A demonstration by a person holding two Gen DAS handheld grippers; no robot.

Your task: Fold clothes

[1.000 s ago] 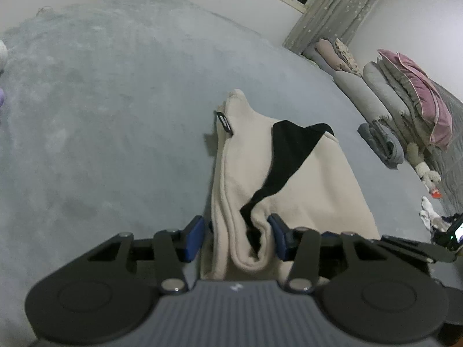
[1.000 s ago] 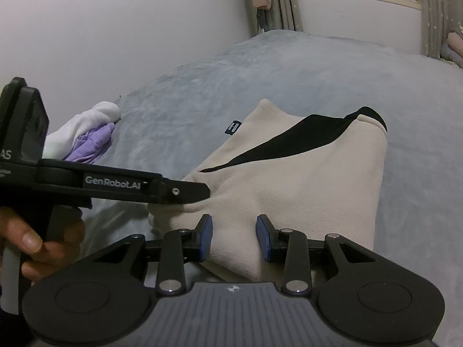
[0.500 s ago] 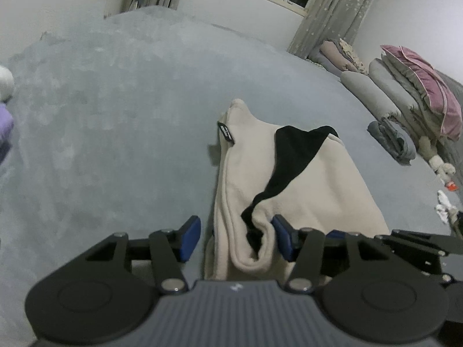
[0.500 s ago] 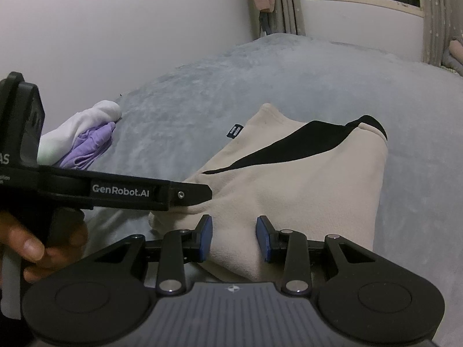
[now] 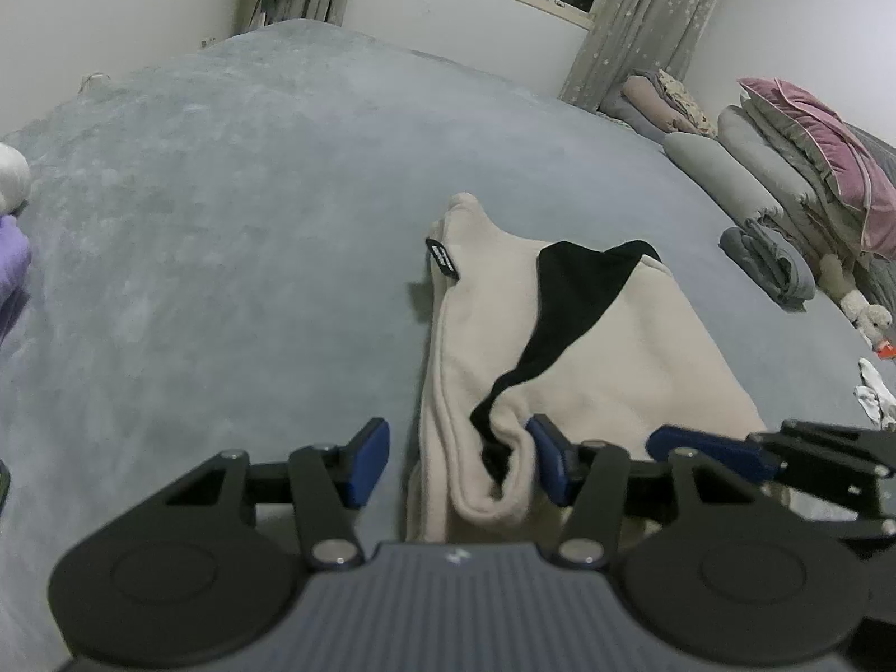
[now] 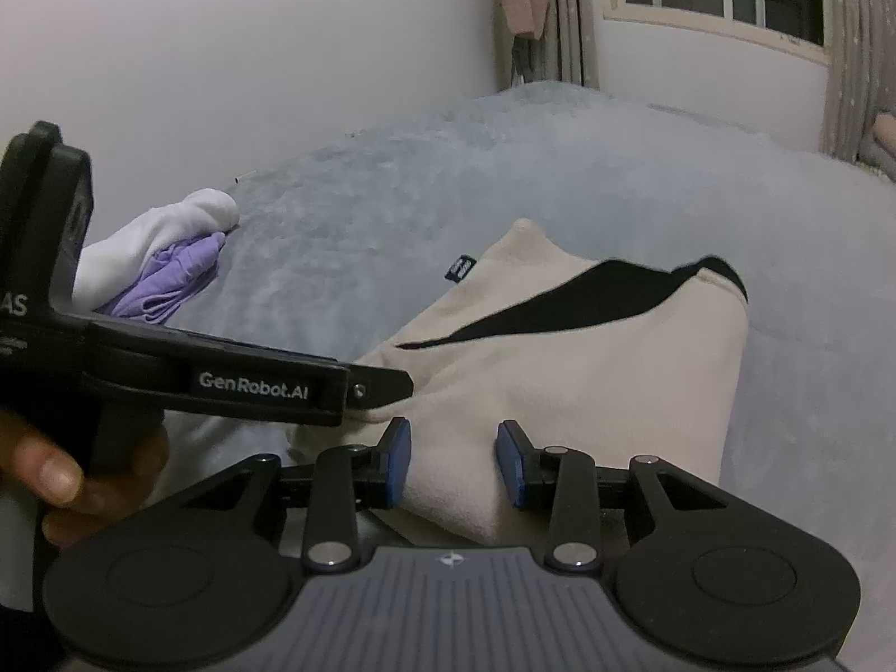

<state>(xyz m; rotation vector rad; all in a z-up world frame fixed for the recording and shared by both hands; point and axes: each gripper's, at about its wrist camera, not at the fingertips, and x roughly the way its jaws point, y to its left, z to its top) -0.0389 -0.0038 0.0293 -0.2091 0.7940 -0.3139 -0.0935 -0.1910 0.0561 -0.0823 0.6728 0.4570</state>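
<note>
Item: cream garment (image 5: pixel 588 347) with black panel, lying folded on the grey bed (image 5: pixel 252 196), near edge towards both tongs.

Left gripper (image 5: pixel 456 462): jaws wide apart, straddling the garment's near-left rolled edge; nothing clamped. Over the last second the gap has widened and the view has tilted up towards the window.

Right gripper (image 6: pixel 453 465): jaws parted either side of the near corner, not pinching; unchanged.

Reading: likely a release after a fold, or a setup for another; the pictures do not settle which.

Also: white and purple clothes (image 6: pixel 162 263), far left.
</note>
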